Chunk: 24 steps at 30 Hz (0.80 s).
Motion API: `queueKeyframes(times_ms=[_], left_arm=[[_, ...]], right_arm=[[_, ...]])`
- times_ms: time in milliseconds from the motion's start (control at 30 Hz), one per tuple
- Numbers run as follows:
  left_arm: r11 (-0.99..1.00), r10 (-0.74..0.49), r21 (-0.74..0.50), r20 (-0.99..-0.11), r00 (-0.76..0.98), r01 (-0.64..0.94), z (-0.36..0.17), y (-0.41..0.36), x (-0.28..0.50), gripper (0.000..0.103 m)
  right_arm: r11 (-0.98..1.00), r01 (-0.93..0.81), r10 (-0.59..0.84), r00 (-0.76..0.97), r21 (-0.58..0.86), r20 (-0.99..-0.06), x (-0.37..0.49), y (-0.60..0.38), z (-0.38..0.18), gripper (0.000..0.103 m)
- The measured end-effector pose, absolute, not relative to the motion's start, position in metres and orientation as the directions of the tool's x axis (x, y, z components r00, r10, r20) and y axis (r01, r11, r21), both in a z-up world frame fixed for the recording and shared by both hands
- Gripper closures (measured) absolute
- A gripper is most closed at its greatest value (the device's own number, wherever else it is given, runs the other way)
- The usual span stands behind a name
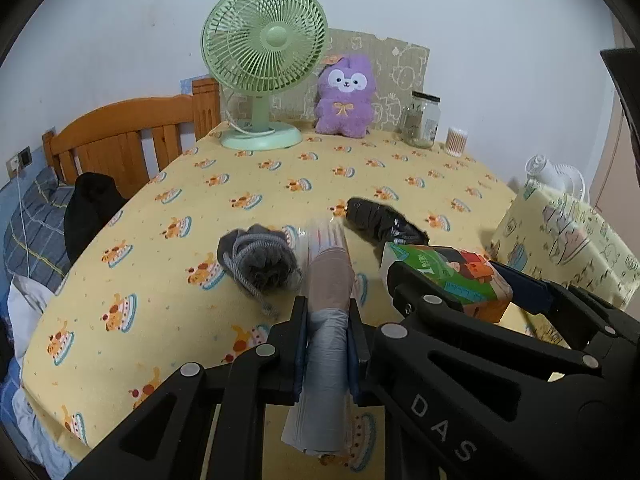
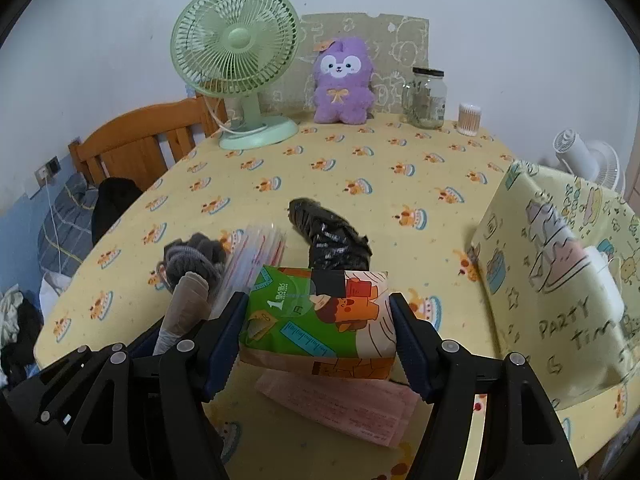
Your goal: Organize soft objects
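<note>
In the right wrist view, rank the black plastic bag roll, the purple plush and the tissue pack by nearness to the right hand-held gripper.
1. Tissue pack: clamped between the right hand-held gripper's pads.
2. Black plastic bag roll: mid-table, just beyond the pack.
3. Purple plush: far edge, right of the green fan.

The clear packet [image 2: 256, 256] is blurred, and its near end is hidden behind the left tool [image 2: 200, 320]. Part of the pink sheet [image 2: 344, 408] lies hidden under the tissue pack [image 2: 320, 320]. The white fan [image 2: 592, 164] is partly hidden behind the printed yellow box [image 2: 560, 272]. The jar label [image 2: 438, 106] is too small to read. The lower edge cuts the folded cloth [image 1: 320, 400].
</note>
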State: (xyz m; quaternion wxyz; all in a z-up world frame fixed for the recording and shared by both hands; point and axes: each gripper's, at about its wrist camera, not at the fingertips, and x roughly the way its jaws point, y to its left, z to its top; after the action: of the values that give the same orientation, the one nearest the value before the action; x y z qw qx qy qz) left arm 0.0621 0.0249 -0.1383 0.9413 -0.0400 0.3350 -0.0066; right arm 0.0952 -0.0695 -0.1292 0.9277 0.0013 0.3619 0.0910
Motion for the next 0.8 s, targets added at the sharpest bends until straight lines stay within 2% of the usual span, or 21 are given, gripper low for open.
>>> queueKeyframes(times_ms=[800], left_arm=[[0.999,-0.025,-0.047,-0.565,0.825,-0.001,-0.065,0.008,0.068,0.088]], right_arm=[[0.986,-0.155,0.155,0.782,0.052,-0.603,0.099,-0.084,-0.050,0.032]])
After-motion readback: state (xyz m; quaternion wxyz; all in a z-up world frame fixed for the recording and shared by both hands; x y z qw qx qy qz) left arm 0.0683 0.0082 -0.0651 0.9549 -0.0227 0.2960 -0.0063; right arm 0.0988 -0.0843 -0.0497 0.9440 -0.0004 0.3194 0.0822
